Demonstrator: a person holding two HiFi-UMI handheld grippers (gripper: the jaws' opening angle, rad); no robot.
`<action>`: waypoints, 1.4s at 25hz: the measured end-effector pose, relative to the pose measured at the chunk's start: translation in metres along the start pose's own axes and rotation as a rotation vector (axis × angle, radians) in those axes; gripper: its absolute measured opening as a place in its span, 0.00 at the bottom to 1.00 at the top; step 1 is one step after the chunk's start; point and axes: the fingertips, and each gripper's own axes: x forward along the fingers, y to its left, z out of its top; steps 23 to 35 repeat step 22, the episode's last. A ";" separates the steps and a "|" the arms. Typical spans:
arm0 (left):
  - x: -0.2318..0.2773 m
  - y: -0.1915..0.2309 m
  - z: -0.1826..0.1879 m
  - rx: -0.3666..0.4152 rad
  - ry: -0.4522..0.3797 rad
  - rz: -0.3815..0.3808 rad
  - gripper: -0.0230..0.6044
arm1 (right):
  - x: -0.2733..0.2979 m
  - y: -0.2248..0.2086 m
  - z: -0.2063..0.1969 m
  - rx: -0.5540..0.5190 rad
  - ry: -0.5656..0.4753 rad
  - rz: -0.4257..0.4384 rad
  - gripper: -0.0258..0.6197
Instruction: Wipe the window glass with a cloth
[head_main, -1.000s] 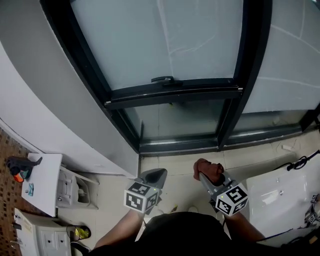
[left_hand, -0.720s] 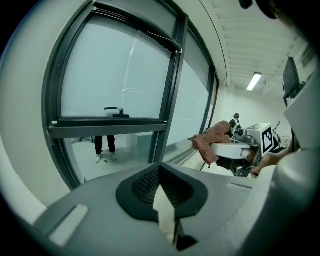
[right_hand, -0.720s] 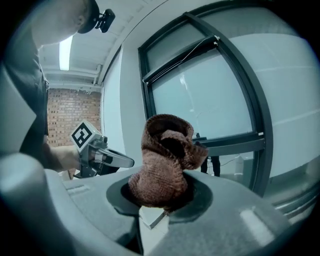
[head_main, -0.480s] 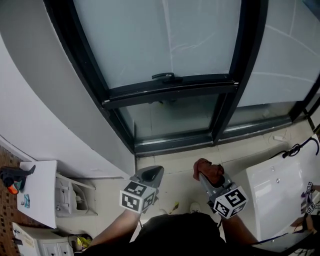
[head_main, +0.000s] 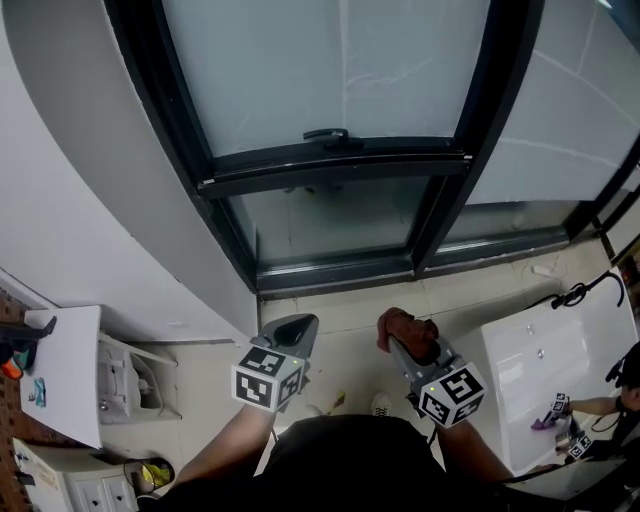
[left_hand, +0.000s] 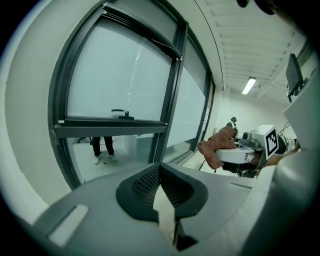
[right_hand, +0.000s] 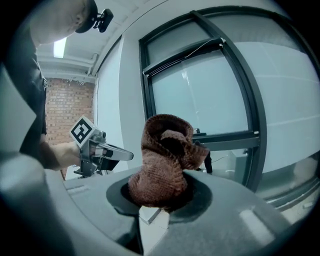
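A bunched reddish-brown cloth (head_main: 404, 331) (right_hand: 163, 160) sticks out of my right gripper (head_main: 408, 345), which is shut on it. In the left gripper view the cloth (left_hand: 218, 144) hangs from that gripper at the right. My left gripper (head_main: 295, 333) (left_hand: 161, 187) is shut with nothing in it. Both grippers are held low, well short of the window glass (head_main: 330, 65) (left_hand: 120, 80) (right_hand: 200, 97), a frosted pane in a black frame (head_main: 330, 170) with a black handle (head_main: 326, 134) on its lower bar. A clear lower pane (head_main: 325, 222) sits beneath.
A white wall (head_main: 70, 190) curves along the left. A white cabinet (head_main: 65, 372) stands at lower left and a white table (head_main: 545, 375) at lower right, with a black cable (head_main: 580, 292) on the tiled floor. Another person's legs (left_hand: 102, 149) show beyond the lower pane.
The view has shifted slightly, so the window now sits a little further left and up. Both grippers have kept their places and states, with the cloth still held.
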 end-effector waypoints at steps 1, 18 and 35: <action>0.000 -0.002 0.000 -0.003 -0.002 -0.001 0.06 | 0.000 -0.001 0.000 -0.003 0.003 0.002 0.16; 0.008 -0.018 -0.009 -0.007 0.008 0.022 0.06 | 0.002 -0.018 0.005 0.008 0.034 0.040 0.16; 0.008 -0.022 -0.010 -0.006 0.010 0.024 0.06 | 0.003 -0.016 0.003 0.005 0.039 0.055 0.16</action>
